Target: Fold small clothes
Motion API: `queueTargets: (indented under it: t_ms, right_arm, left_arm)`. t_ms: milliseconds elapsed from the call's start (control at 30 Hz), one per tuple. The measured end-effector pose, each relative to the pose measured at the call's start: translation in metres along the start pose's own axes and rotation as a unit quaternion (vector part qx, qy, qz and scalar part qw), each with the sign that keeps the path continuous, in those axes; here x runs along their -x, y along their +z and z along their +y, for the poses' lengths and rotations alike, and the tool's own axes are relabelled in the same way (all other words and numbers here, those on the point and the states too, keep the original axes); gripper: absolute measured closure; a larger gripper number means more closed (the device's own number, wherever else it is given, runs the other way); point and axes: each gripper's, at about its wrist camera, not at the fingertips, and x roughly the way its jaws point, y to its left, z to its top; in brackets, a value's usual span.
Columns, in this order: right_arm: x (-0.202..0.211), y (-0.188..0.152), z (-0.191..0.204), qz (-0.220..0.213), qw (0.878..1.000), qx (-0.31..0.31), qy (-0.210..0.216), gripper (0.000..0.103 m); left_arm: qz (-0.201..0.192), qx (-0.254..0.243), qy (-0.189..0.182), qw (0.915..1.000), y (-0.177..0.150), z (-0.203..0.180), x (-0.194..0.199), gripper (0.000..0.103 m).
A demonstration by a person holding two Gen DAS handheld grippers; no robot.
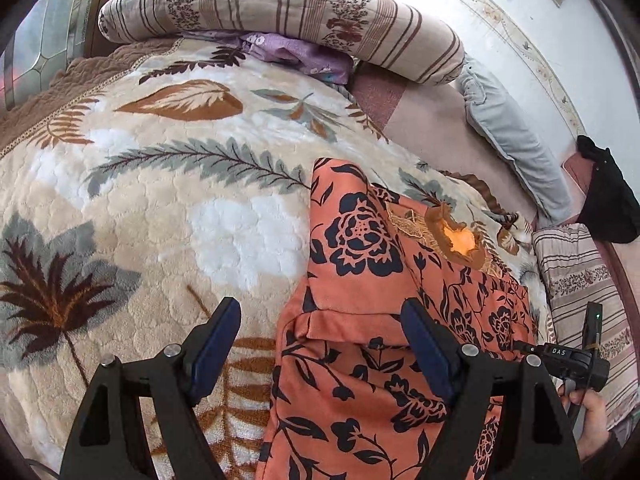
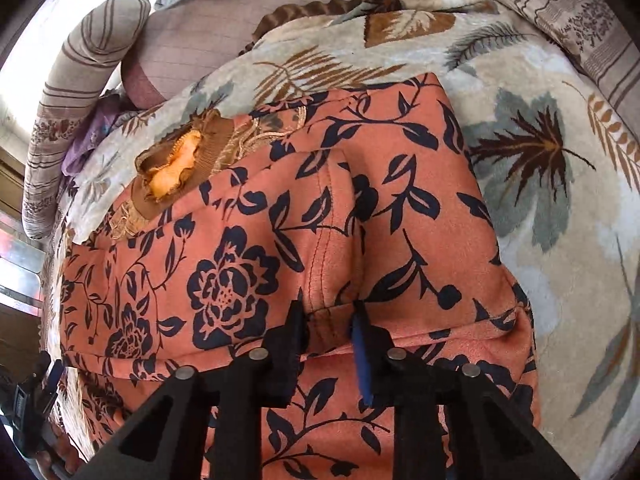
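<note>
Orange floral garment (image 1: 360, 380), partly folded, lies on the leaf-patterned blanket (image 1: 160, 200) toward its right edge. My left tongs (image 1: 320, 344): released, jaws wide, hovering at the garment's left edge. My right tongs (image 2: 326, 320): clenched on a cuffed fold of the garment. Step, as I judge: mid-fold. Next: carry the pinched fold across, flatten.

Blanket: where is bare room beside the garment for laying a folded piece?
Free: the blanket left of the orange garment, up to the striped bolster. Crowded: the garment's right, hemmed by the striped pillow, grey cushion and right gripper.
</note>
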Motion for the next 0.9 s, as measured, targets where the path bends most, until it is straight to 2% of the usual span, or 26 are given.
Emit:
queueTargets:
  t_ms: [167,267,300,333,400,467,500,600,633,667,700,733,767,833,867,900]
  right_arm:
    - [0.036,0.000,0.018,-0.073,0.997,0.036,-0.007,0.087]
    - [0.072,-0.002,0.031,-0.150,0.983,0.088,-0.052,0.087]
    - [0.076,-0.002,0.030,-0.159,0.981,0.093,-0.066,0.087]
    - [0.072,-0.001,0.023,-0.150,0.982,0.089,-0.073,0.087]
    - [0.042,-0.001,0.005,-0.089,0.991,0.073,-0.074,0.080]
    - [0.015,-0.009,-0.007,-0.048,0.993,0.082,-0.073,0.077]
    - [0.012,-0.013,-0.013,-0.046,0.993,0.078,-0.072,0.074]
    - [0.037,-0.014,-0.027,-0.088,0.994,0.035,-0.051,0.066]
    - [0.048,-0.009,-0.029,-0.104,0.994,0.021,-0.038,0.065]
    - [0.060,-0.002,-0.032,-0.121,0.993,0.006,-0.016,0.059]
    - [0.067,0.002,-0.032,-0.131,0.991,-0.005,0.006,0.041]
    - [0.075,0.010,-0.031,-0.140,0.989,-0.015,0.051,0.033]
    - [0.079,0.016,-0.031,-0.142,0.986,-0.019,0.089,0.028]
    - [0.070,0.030,-0.027,-0.128,0.978,-0.023,0.166,0.028]
    - [0.058,0.034,-0.027,-0.106,0.974,-0.027,0.197,0.027]
    - [0.033,0.041,-0.031,-0.063,0.971,-0.039,0.228,0.027]
  left_arm:
    - [-0.018,-0.018,0.002,0.9997,0.011,-0.011,0.010,0.020]
    - [-0.027,-0.027,-0.001,0.9993,0.018,-0.024,0.009,0.020]
    - [-0.026,-0.032,0.000,0.9992,0.019,-0.030,0.005,0.020]
    - [-0.021,-0.037,0.004,0.9991,0.020,-0.035,-0.002,0.020]
    - [0.006,-0.048,0.032,0.9983,0.018,-0.044,-0.026,0.020]
    - [0.081,-0.078,0.091,0.9895,0.010,-0.049,-0.068,0.020]
    - [0.112,-0.093,0.125,0.9815,0.004,-0.048,-0.085,0.020]
    - [0.092,-0.114,0.144,0.9787,0.001,-0.053,-0.082,0.018]
    - [0.081,-0.116,0.143,0.9795,0.003,-0.055,-0.076,0.018]
    - [0.057,-0.114,0.134,0.9826,0.007,-0.057,-0.065,0.018]
    - [0.033,-0.114,0.122,0.9854,0.010,-0.058,-0.054,0.018]
    - [0.018,-0.114,0.117,0.9864,0.013,-0.060,-0.049,0.018]
    - [0.018,-0.114,0.124,0.9855,0.016,-0.060,-0.050,0.018]
    - [0.048,-0.127,0.145,0.9801,0.013,-0.056,-0.070,0.018]
    - [0.075,-0.136,0.172,0.9729,0.007,-0.050,-0.087,0.018]
    - [0.085,-0.132,0.175,0.9720,0.001,-0.043,-0.095,0.016]
